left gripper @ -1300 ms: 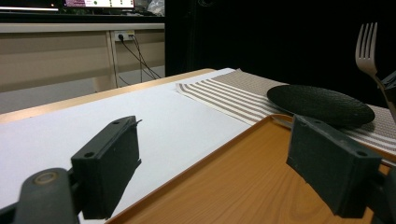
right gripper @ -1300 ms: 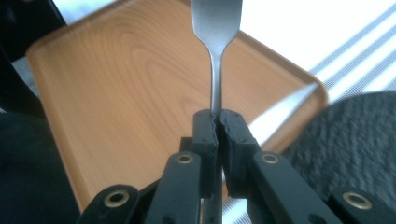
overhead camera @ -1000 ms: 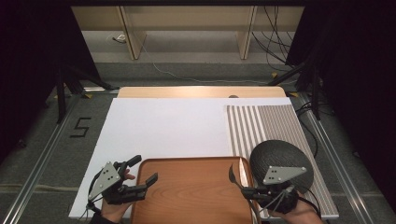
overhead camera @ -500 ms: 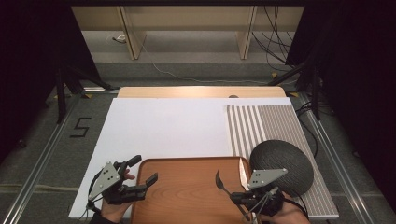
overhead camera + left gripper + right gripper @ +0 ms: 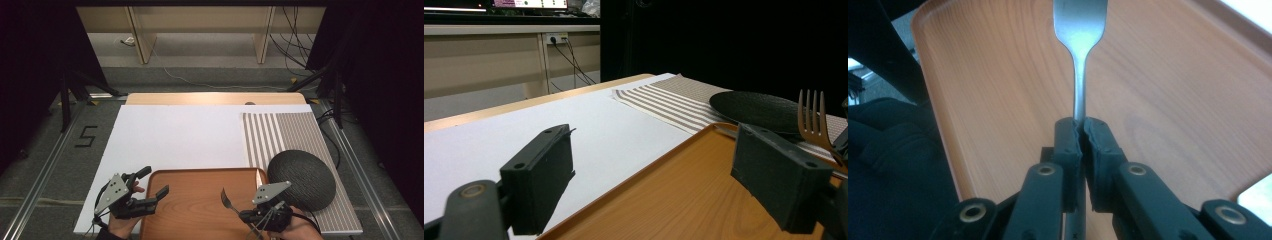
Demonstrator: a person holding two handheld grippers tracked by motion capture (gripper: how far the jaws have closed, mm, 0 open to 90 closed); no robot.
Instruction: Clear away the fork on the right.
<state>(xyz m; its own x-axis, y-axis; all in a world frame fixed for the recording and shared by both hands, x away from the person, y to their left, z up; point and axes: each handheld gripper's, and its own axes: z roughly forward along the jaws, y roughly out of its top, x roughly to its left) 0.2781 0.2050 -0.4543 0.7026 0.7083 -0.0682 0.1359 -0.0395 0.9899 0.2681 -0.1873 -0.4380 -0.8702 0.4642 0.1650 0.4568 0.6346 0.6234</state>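
The right tongs [image 5: 1082, 131] clamp a metal fork [image 5: 1080, 30] by its handle, above the wooden tray [image 5: 200, 200]. Fork: light, rigid, slippery; grip mid-handle. Left tongs [image 5: 151, 186] stand wide, empty.

White sheet [image 5: 180, 140] covers most of the table, flat, square to the edges. Bare wooden table edge [image 5: 215, 98] shows as a strip along the far side. Striped placemat [image 5: 285, 132] lies on the right part of the sheet, brown and pale stripes on its left half, plain weave on its right. Dark round plate [image 5: 301, 178] sits on the mat's near end, textured surface, touching the mat. Floor: grey carpet, a black figure "5" [image 5: 86, 136] marked left of the table. Metal rail [image 5: 45, 175] runs along the left side. Beyond the table, pale wooden shelving [image 5: 200, 20]; cables [image 5: 295, 50] trail at far right.
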